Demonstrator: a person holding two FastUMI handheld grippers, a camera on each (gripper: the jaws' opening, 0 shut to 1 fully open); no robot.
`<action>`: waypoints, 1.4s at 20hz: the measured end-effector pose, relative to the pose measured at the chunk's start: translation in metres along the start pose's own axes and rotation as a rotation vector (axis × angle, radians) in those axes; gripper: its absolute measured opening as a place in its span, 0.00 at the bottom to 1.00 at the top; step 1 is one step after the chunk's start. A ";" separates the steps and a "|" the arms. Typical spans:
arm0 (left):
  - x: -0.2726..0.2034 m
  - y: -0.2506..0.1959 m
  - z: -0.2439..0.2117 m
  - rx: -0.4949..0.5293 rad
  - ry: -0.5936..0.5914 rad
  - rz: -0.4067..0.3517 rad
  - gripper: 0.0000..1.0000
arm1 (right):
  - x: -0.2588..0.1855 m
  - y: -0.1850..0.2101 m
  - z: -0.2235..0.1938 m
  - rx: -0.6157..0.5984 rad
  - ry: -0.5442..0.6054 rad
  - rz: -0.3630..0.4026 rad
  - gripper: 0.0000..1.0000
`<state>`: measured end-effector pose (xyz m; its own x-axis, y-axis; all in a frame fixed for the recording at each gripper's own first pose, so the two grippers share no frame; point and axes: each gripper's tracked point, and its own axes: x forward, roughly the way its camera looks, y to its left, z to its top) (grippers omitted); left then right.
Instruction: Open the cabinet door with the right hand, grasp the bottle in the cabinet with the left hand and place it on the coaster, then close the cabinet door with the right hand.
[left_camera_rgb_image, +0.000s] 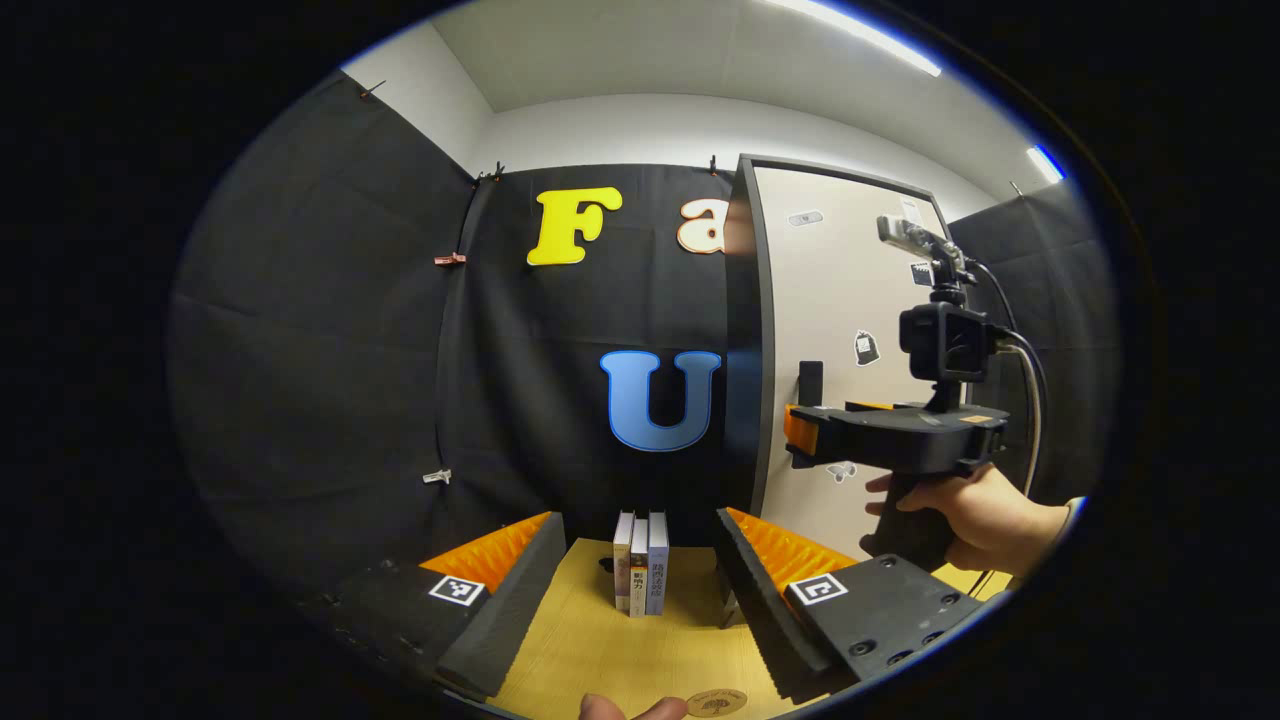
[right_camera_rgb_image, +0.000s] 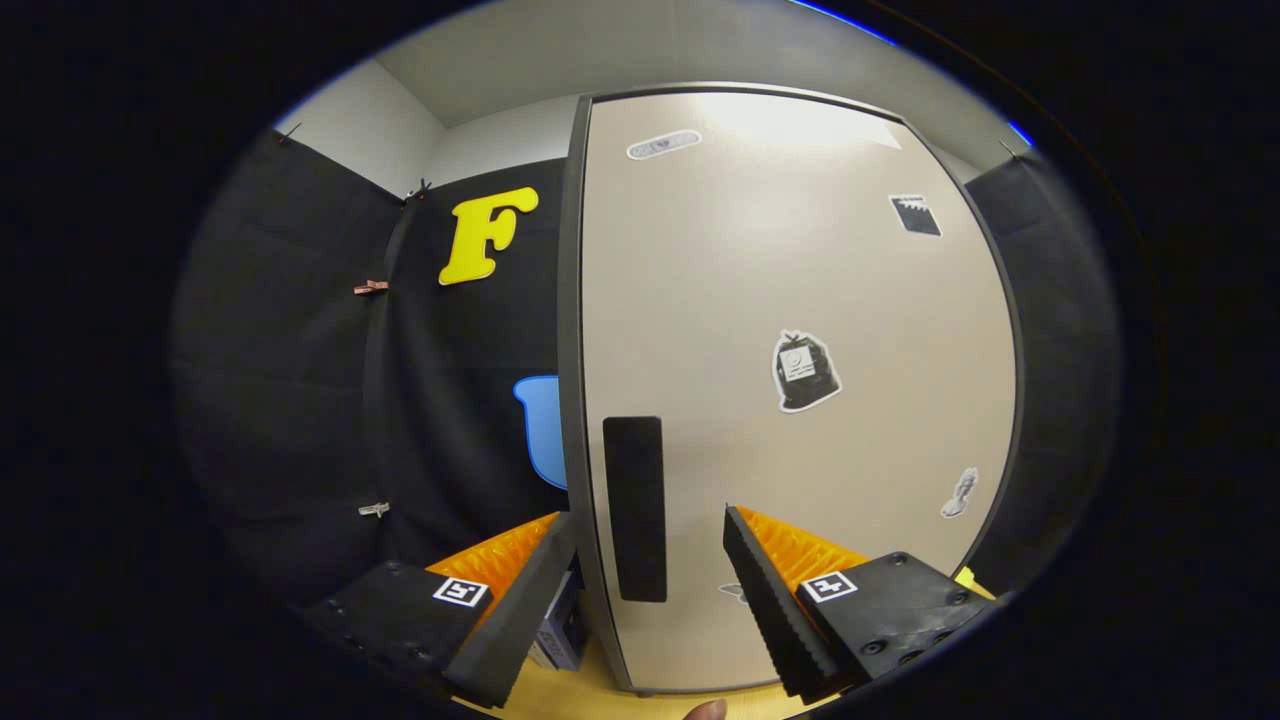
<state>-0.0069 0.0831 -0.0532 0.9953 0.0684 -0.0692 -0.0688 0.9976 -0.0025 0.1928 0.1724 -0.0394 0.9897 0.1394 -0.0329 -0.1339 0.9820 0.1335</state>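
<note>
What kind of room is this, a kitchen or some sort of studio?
Most likely a small recording booth set up as a mock home, not a real kitchen. Black cloth hangs on the walls, a lone cabinet stands on a wooden table, and a few books stand beside it.

**Cabinet shut, coaster at near edge**

Cabinet door (right_camera_rgb_image: 800, 380): beige, dark-framed, upright, seen closed, w/ stickers. Dark vertical handle (right_camera_rgb_image: 635, 508) set near its left edge. Coaster (left_camera_rgb_image: 716, 703): round, brown, laid flat on bench at near edge.
</note>
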 end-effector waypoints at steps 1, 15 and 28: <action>0.001 0.002 -0.002 -0.001 0.002 0.008 0.95 | 0.009 0.001 -0.003 0.000 0.008 -0.008 0.96; -0.003 0.004 0.002 -0.025 0.009 0.018 0.95 | 0.004 0.003 -0.011 -0.061 0.041 0.022 0.13; -0.038 -0.050 0.026 0.018 -0.052 -0.044 0.96 | -0.092 -0.008 0.006 0.008 0.095 0.204 0.13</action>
<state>-0.0396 0.0308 -0.0248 0.9995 0.0247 -0.0178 -0.0245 0.9996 0.0135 0.1030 0.1507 -0.0319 0.9329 0.3468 -0.0971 -0.3300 0.9311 0.1551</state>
